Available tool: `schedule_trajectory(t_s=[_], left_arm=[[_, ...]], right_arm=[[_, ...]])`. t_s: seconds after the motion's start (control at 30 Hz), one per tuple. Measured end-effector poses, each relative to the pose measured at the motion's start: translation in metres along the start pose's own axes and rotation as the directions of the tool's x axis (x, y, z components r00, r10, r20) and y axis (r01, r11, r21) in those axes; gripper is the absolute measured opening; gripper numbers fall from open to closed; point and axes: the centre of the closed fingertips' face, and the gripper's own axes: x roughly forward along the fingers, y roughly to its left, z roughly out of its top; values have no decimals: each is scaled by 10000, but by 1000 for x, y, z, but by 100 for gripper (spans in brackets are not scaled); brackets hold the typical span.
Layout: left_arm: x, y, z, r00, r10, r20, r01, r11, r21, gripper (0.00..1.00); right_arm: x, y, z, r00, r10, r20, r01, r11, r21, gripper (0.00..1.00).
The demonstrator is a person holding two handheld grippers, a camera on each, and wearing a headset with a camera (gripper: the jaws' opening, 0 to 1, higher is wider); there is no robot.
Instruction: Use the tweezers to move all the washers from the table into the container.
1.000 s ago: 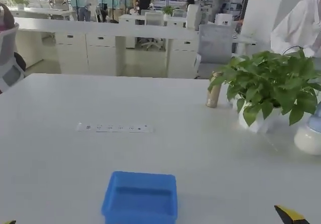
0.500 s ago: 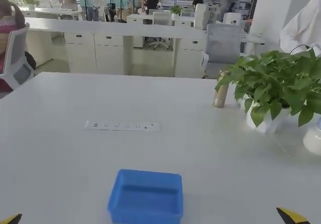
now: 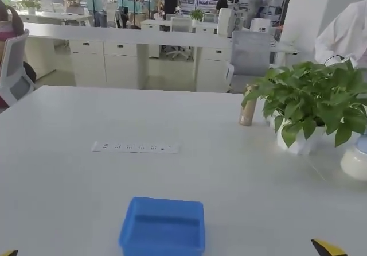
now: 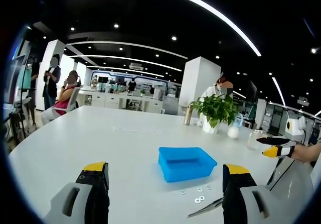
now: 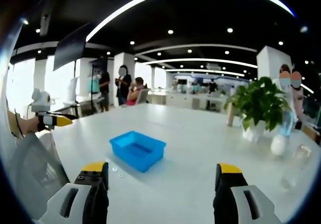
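I'm looking at the blue rectangular plastic container point(image 3: 162, 224), low and centre in the head view. Its inside shows plain blue floor and walls.

It sits on the wide white tabletop point(image 3: 69, 198). Going left to right, I see a grey mesh office chair point(image 3: 11, 66) at the far edge and a flat white power strip point(image 3: 135, 147) beyond the container. Further right are a slim tan bottle point(image 3: 248, 111), a leafy green plant in a white pot point(image 3: 309, 104) and a rounded white jar point(image 3: 355, 161). Behind them is an open office with white desks and people standing.

In the left gripper view, the left hand-held gripper point(image 4: 165, 169) has its jaws wide apart, holding nothing. The container is ahead, between the yellow tips. The small silver washers point(image 4: 199, 194) lie scattered on the tabletop just this side of the container, near the right-hand jaw. The thin metal tweezers point(image 4: 206, 208) lie flat just beside them, close to that jaw.

In the right gripper view, the right hand-held gripper point(image 5: 161, 168) is also spread wide and holds nothing. The container is ahead and slightly left, and the washers are tiny specks near the left-hand jaw.
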Motion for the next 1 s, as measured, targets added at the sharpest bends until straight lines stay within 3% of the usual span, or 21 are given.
schedule_trajectory(t_s=[0.17,0.47,0.63,0.87,0.97,1.0], left_arm=[[2,-5,-4,9995,-179,-268,183,9997,141,96],[0,-2,-2,9997,-161,-164,159,9998,-101,90],[1,-7,-2,9990,-418,-171,418,9991,-16,85],[2,-15,-6,9952,-859,-467,860,9963,-18,79],[3,-20,-12,9896,-1076,-956,1100,9937,201,77],[3,-22,-15,9868,-1171,-1119,1209,9923,279,76]], right_arm=[[-1,-4,2,9998,-129,151,127,9998,146,86],[-1,-2,1,10000,-15,85,13,9997,238,84],[-3,-8,1,9996,-245,124,240,9988,429,83],[-7,-14,4,9982,-579,148,571,9971,513,80],[-8,-15,5,9977,-683,29,682,9975,196,79],[-7,-14,3,9977,-648,-221,650,9979,57,79]])
